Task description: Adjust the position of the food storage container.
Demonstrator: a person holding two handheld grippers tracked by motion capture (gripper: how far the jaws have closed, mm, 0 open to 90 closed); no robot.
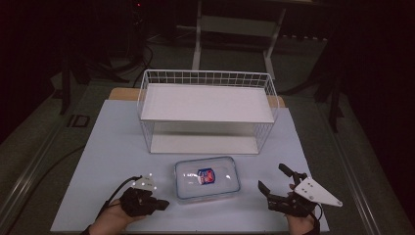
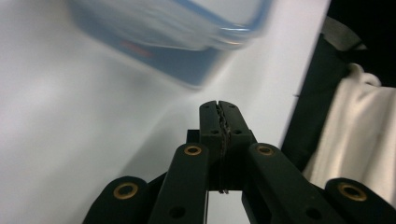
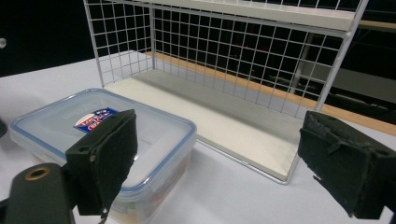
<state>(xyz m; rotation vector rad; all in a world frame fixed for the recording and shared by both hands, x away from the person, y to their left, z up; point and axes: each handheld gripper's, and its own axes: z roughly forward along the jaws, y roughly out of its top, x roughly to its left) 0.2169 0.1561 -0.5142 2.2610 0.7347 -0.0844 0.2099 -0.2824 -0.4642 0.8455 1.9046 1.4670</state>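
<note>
Blurring container edge (cut off) beyond closed left tool.

A clear lidded container with a red-and-blue label lies on the pale table, just in front of a white wire rack with two shelves; the left gripper sits near the container's left side, jaws pressed together and pointing toward it, apart from it; the right gripper rests off to the container's right, jaws spread wide with nothing between them; a hand grips each from the bottom edge
</note>
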